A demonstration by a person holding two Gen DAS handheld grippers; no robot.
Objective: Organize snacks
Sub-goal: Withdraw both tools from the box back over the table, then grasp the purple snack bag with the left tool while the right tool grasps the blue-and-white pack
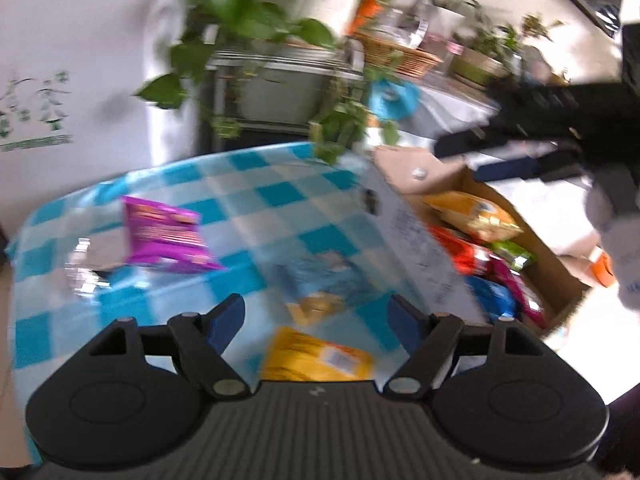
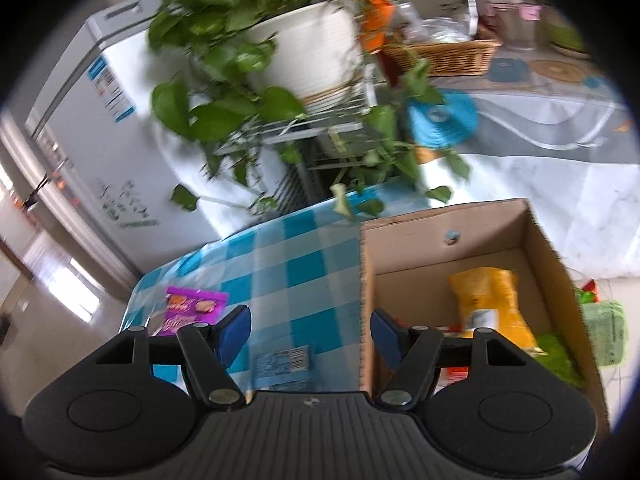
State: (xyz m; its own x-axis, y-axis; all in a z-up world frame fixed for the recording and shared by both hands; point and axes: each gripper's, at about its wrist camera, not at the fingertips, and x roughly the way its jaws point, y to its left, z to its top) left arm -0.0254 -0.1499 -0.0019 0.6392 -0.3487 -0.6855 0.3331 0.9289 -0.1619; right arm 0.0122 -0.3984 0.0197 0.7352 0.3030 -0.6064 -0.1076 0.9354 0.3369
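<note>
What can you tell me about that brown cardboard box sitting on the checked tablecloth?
The brown cardboard box is open-topped, of plain corrugated card, with a small round hole in its far wall. It stands upright on the blue-and-white checked tablecloth, at the table's right side. Inside lie snack packets, among them a yellow bag lying flat. Neither gripper touches the box.

Open checked tablecloth (image 2: 304, 268) left of cardboard box (image 2: 404, 236); purple packet (image 2: 192, 308) at far left, blue packet (image 2: 280, 364) near. Trailing plant leaves (image 2: 360, 196) overhanging far edge. Box top open.
</note>
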